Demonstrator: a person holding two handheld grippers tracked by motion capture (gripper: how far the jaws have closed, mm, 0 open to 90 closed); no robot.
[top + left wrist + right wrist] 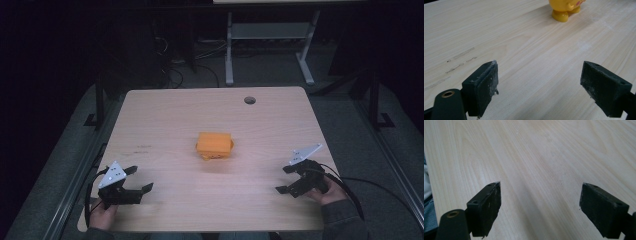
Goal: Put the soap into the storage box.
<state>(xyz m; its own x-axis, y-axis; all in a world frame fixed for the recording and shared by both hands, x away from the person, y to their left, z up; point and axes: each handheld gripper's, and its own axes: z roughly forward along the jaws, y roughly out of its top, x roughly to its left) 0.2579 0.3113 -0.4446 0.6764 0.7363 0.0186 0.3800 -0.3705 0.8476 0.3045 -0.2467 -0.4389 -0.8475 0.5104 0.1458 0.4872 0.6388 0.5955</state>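
1. Orange-yellow toy figure [215, 145] sits at the worktop's [165, 115] centre; no readable writing shows on it.
2. Left gripper [136, 181] rests at 7 o'clock, well apart from the toy, jaws spread wide and holding nothing.
3. Right gripper [284, 179] rests at 4 o'clock, jaws likewise wide apart and holding nothing.

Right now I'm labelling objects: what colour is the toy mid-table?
Orange-yellow; the toy shows whole in the high view, its feet clearer in the left gripper view.

1 orange toy [215, 145], 2 hand-held grippers, 1 table [165, 115].
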